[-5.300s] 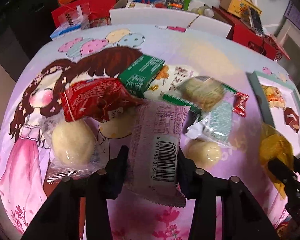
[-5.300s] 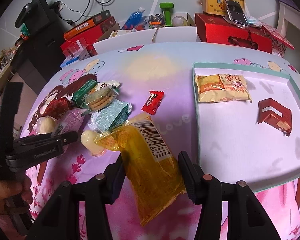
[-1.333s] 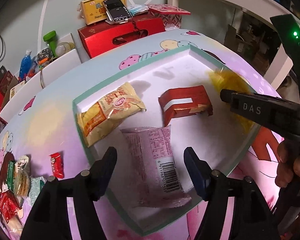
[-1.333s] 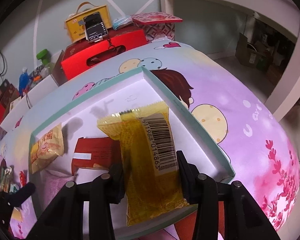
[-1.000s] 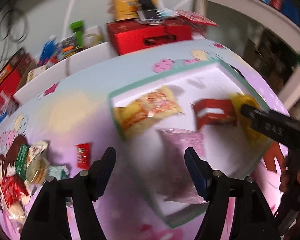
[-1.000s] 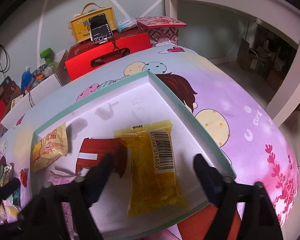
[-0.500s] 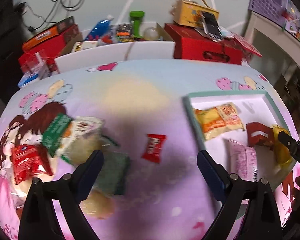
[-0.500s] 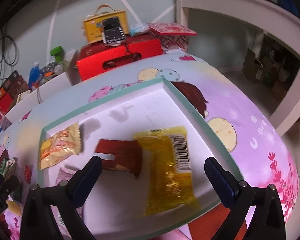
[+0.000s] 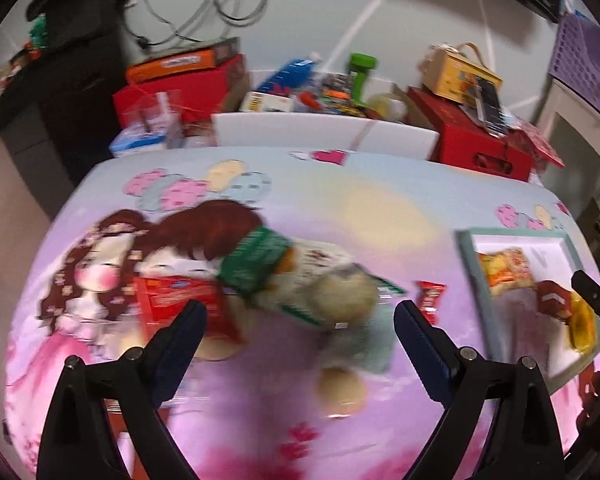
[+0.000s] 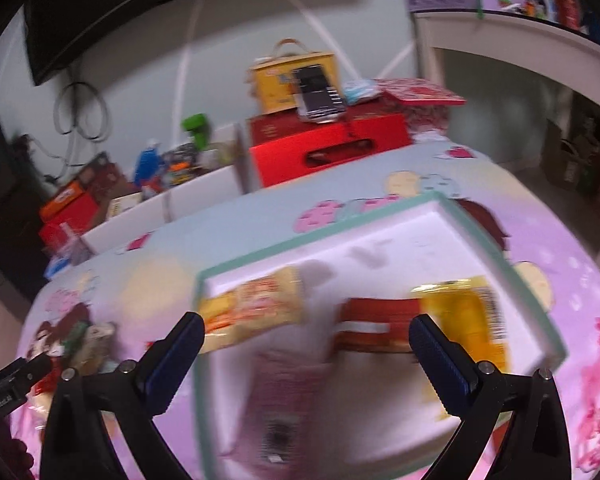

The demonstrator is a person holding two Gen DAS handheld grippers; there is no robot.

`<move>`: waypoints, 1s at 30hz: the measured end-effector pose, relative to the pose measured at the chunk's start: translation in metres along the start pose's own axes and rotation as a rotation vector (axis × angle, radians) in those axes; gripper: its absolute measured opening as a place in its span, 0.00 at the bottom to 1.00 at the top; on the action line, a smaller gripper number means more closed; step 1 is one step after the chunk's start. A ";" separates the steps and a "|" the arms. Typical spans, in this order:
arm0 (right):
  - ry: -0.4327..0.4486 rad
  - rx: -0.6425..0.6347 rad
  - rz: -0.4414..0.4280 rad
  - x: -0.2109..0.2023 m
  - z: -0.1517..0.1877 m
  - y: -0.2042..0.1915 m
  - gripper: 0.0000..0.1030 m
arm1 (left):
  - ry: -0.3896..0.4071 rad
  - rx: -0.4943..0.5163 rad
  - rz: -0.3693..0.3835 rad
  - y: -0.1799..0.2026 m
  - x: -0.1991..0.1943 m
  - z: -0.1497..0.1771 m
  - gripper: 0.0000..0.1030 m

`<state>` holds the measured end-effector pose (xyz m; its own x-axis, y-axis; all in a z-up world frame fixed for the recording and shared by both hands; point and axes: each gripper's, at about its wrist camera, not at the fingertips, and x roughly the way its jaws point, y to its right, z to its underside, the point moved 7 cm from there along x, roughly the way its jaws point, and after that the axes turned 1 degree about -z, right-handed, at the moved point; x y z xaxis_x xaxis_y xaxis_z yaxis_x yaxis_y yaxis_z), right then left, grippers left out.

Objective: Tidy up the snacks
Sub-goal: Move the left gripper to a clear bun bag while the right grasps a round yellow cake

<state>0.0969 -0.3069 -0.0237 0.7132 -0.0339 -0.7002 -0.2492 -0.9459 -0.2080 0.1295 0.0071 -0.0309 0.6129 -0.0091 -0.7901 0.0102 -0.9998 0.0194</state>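
My left gripper stands open and empty above a pile of loose snacks: a red packet, a green packet, a round cake in clear wrap, a pale teal packet, and a small red candy to the right. My right gripper is open and empty over the white tray with a teal rim. In the tray lie an orange-yellow packet, a red box, a yellow packet and a pink packet. Both views are blurred.
Red boxes, a yellow carton with a phone, a green dumbbell and white boxes crowd the table's far side. The cartoon tablecloth covers the table. The tray lies at its right end.
Both grippers let go of their packets in the tray and opened wide. My left gripper swung left from the tray to over the snack pile. My right gripper drew back from the yellow packet.
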 end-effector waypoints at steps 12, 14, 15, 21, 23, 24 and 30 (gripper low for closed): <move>-0.075 -0.152 -0.129 0.012 0.032 -0.089 1.00 | 0.015 -0.223 -0.132 -0.108 -0.018 0.006 0.92; -0.091 -0.190 -0.141 0.014 0.041 -0.105 1.00 | 0.008 -0.261 -0.141 -0.122 -0.019 0.010 0.92; -0.100 -0.206 -0.148 0.016 0.046 -0.114 1.00 | 0.006 -0.279 -0.143 -0.129 -0.019 0.012 0.92; -0.170 -0.291 -0.217 0.022 0.078 -0.162 1.00 | -0.011 -0.347 -0.140 -0.152 -0.018 0.020 0.92; -0.192 -0.316 -0.233 0.023 0.089 -0.175 1.00 | -0.027 -0.359 -0.127 -0.155 -0.014 0.023 0.92; -0.204 -0.329 -0.240 0.024 0.095 -0.181 1.00 | -0.037 -0.361 -0.117 -0.155 -0.011 0.025 0.92; -0.282 -0.404 -0.248 0.035 0.130 -0.204 1.00 | -0.152 -0.268 -0.086 -0.136 0.016 0.039 0.92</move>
<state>0.0876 -0.0728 -0.0939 0.5012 0.2409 -0.8311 0.2148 -0.9650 -0.1502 0.1072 0.1426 -0.0704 0.4762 0.0524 -0.8778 0.2768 -0.9564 0.0931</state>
